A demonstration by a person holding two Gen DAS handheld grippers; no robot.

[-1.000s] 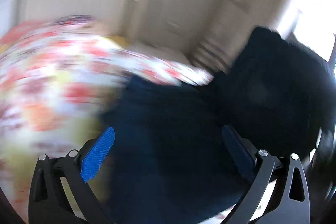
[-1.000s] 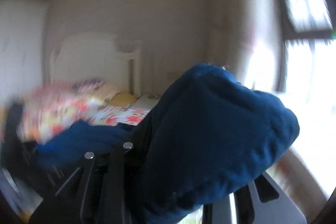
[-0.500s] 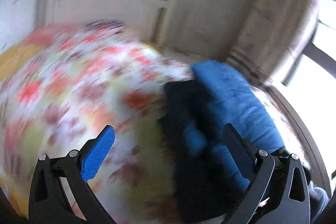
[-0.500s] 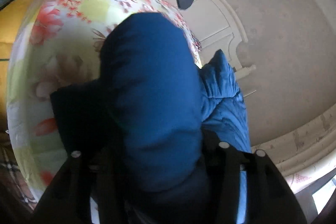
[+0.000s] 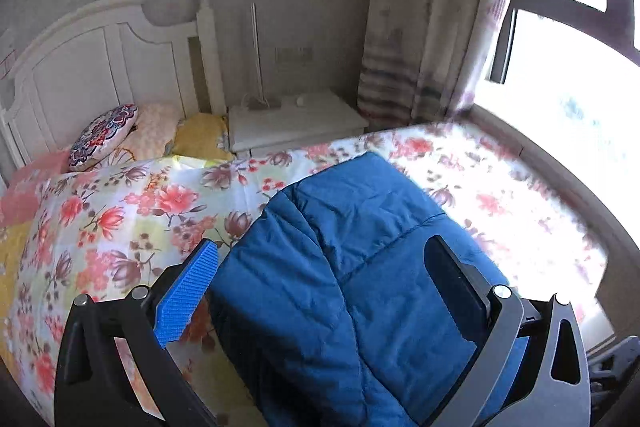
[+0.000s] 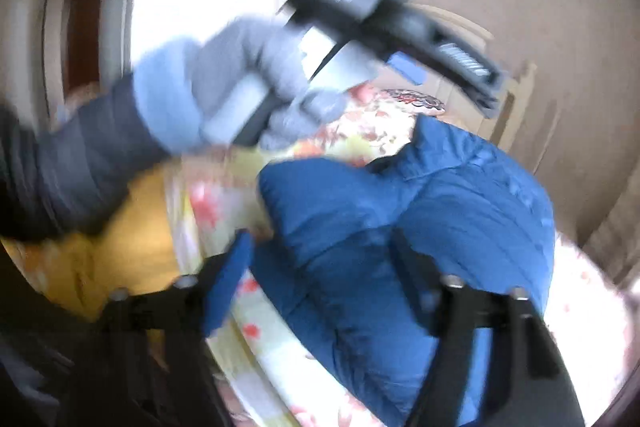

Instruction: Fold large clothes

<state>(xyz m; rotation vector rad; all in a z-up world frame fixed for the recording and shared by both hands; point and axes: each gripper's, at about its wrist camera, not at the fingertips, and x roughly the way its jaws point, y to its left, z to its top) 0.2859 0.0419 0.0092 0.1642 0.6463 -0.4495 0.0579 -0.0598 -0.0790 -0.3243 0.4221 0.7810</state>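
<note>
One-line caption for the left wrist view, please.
Open left gripper above a folded blue padded jacket lying on a floral bedspread.

Jacket [image 5: 360, 267]: near end cut off by the lower edge in the left wrist view; its underside hidden against the bed [image 5: 120, 211].
Right wrist view: motion-blurred throughout.
Gloved hand [image 6: 224, 95]: smeared, outline unclear.
Left gripper [image 6: 404, 67]: streaked, finger detail unreadable.
Window [image 5: 560, 27]: overexposed, nothing outside legible.
</note>
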